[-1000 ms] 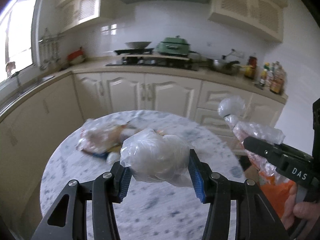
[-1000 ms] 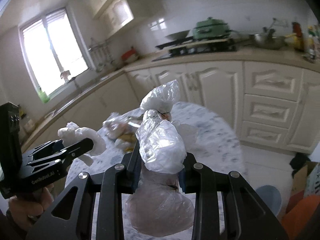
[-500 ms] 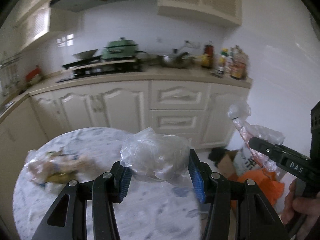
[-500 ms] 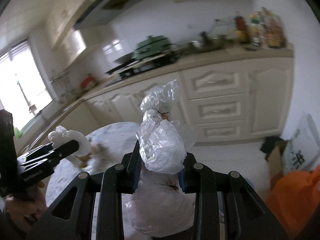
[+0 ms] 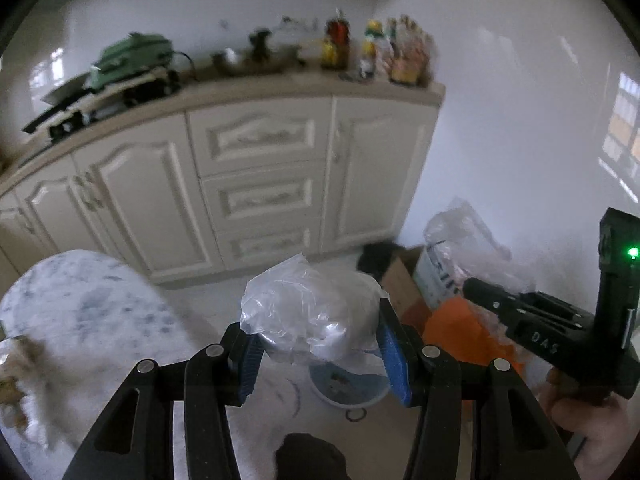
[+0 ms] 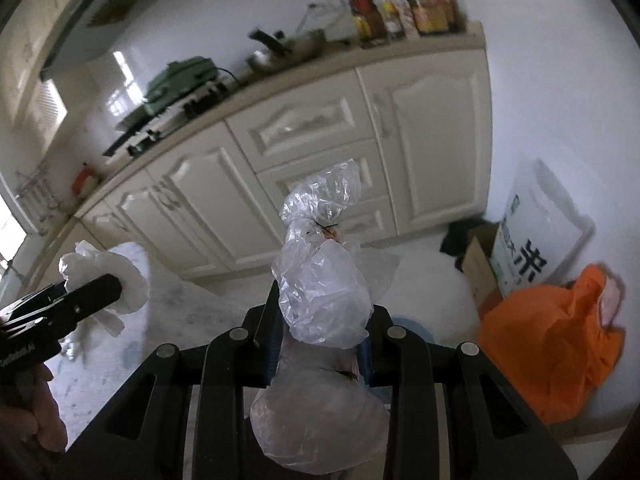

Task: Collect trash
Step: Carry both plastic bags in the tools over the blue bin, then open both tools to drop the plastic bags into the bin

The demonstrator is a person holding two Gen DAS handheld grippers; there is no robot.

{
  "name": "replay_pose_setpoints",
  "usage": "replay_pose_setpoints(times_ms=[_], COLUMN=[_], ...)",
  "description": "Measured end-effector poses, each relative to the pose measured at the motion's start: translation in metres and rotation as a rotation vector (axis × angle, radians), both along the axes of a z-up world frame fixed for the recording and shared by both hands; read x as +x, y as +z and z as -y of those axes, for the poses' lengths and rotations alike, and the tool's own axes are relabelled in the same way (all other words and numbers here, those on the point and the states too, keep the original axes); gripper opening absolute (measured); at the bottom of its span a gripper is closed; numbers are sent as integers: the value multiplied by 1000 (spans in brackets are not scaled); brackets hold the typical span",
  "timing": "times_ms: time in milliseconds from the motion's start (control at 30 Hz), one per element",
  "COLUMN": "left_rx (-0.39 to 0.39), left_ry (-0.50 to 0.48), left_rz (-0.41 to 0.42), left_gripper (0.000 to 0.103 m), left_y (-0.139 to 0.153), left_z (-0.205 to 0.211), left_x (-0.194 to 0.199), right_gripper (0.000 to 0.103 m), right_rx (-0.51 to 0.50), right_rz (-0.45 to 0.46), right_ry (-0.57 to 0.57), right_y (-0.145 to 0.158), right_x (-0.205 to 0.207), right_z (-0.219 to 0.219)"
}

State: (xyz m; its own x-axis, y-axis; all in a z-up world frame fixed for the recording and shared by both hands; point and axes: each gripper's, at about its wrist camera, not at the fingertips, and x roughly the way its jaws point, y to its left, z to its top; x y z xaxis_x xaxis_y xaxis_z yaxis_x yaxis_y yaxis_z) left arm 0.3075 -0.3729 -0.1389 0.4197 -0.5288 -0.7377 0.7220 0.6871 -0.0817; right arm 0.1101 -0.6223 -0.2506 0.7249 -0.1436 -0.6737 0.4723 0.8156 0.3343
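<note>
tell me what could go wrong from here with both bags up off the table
1. The left gripper pinches only loose film of the crumpled plastic bag, so it might slip out short of the bin.
2. The tied bag in the right gripper bulges below; it could sag free.

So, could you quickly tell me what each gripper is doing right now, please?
Left gripper: shut on a crumpled clear plastic bag.
Right gripper: shut on a tied clear plastic bag.

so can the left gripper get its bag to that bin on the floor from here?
Probably yes. The left gripper holds its bag almost over the bin, with nothing visible between them.
</note>
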Motion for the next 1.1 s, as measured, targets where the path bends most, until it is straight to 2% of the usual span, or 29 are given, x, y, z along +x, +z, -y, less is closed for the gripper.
replay_pose_setpoints(times_ms=[433,567,633,700,733,767,900,1000,1033,1067,1100], left_rx=[165,199,215,239,258,266,278,279,279,279,281], left_ry=[-84,-105,-116,-116,-112,-111,-91,-66,-59,-55,-48], left_rz=[-125,-159,-181,-193,-193,-190,-154,-139,-135,-129,-116], left_gripper=[48,49,51,62,76,83,94,97,98,99,99], left_y=[-80,-108,-119,-129,-133,-135,-138,-136,-135,-133,-130], left_z=[140,170,186,192,199,200,205,199,200,194,192], left_x=[78,90,100,106,111,113,117,113,114,107,104], right_gripper=[30,31,33,34,44,54,62,82,93,99,101], right_rx=[101,131,144,163,178,186,202,216,211,206,204], right_rz=[-102,-127,-143,-150,-157,-162,-166,-153,-156,-157,-157], right_ry=[-32,-42,-48,-64,-73,-78,-98,-116,-128,-134,-138], right_y=[-72,-92,-102,-111,-116,-119,-121,-118,-117,-115,-113], right_x=[29,38,42,44,45,45,40,35,32,31,30], right_z=[49,61,66,73,76,78,80,78,77,75,74])
